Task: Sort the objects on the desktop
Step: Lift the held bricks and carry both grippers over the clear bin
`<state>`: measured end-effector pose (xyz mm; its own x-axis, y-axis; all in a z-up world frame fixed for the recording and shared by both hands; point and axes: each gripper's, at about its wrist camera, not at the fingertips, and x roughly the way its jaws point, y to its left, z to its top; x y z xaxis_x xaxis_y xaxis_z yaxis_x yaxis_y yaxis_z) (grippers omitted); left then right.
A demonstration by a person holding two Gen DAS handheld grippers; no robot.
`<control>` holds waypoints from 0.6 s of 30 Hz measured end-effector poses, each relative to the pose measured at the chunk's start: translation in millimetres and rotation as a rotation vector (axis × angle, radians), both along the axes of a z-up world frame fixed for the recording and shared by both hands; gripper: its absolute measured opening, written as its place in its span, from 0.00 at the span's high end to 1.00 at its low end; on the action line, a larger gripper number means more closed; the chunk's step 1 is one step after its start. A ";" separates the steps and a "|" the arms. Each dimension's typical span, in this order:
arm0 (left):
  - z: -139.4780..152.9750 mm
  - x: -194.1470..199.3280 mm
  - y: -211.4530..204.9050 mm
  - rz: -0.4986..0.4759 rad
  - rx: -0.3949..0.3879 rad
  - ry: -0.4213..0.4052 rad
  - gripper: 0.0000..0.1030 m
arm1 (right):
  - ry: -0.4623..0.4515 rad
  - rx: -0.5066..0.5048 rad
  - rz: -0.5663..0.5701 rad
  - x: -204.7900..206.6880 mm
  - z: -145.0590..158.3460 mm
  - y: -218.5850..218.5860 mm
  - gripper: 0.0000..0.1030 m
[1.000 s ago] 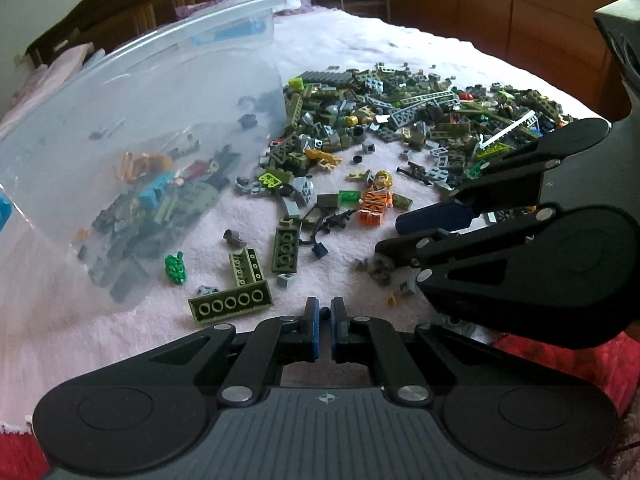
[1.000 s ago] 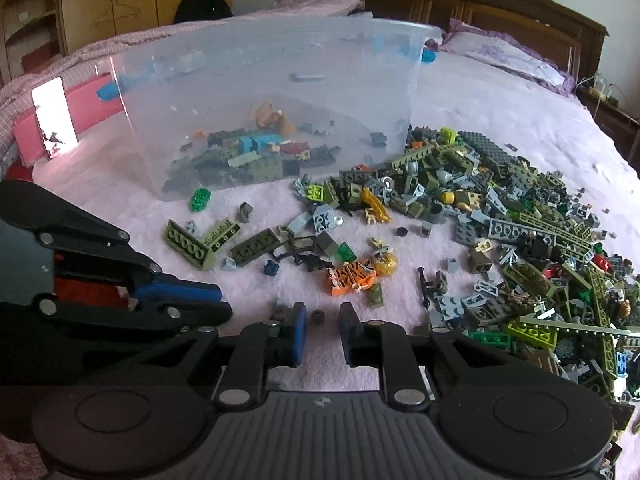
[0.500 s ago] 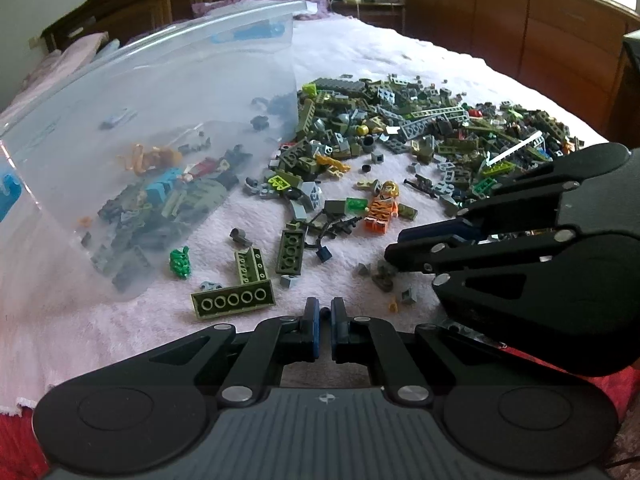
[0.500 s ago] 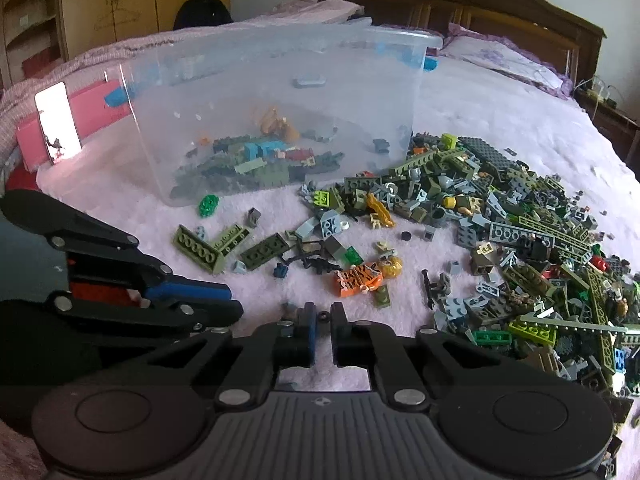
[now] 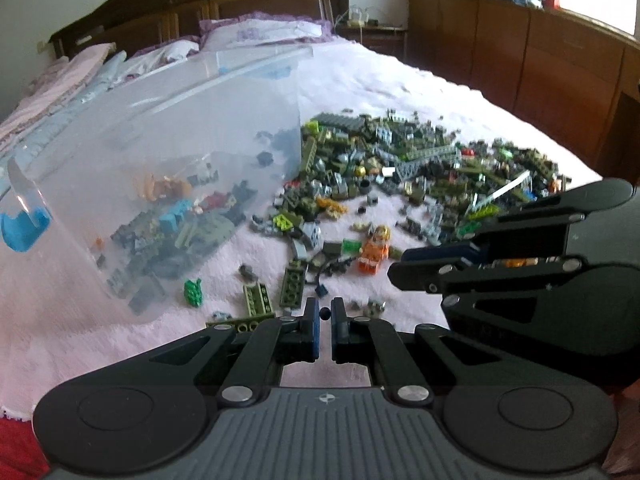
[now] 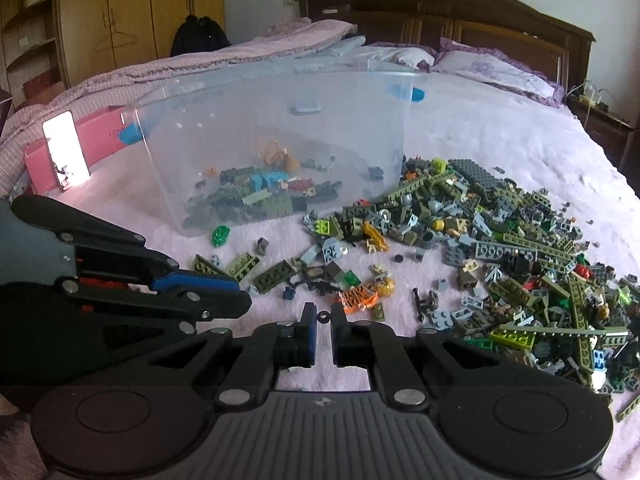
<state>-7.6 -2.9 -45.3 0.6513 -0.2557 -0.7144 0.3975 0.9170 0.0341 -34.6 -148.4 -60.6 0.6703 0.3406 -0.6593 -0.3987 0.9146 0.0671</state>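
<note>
Each tool pinches a small dark piece — left tool (image 5: 325, 313), right tool (image 6: 322, 317) — both held low over the bed (image 6: 520, 128). Bricks (image 6: 500, 240) lie heaped beside the clear bin (image 6: 280, 128), which holds others — likely their destination.

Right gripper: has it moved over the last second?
Yes. The right gripper has risen: against the bin, more headboard and wall show. Its fingers closed on a small dark piece.
</note>
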 end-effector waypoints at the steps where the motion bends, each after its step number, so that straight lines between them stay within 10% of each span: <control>1: 4.5 -0.1 0.0 0.001 -0.006 -0.006 0.93 | -0.005 0.001 0.001 -0.1 3.6 0.2 0.92; 18: 89.3 42.9 29.2 0.113 -0.029 -0.139 0.93 | -0.148 0.025 0.062 31.3 90.4 18.1 0.92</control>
<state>35.3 26.3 44.0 0.7687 -0.1946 -0.6092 0.2853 0.9569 0.0543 -3.4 -130.2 29.8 0.7366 0.3998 -0.5454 -0.4619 0.8865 0.0260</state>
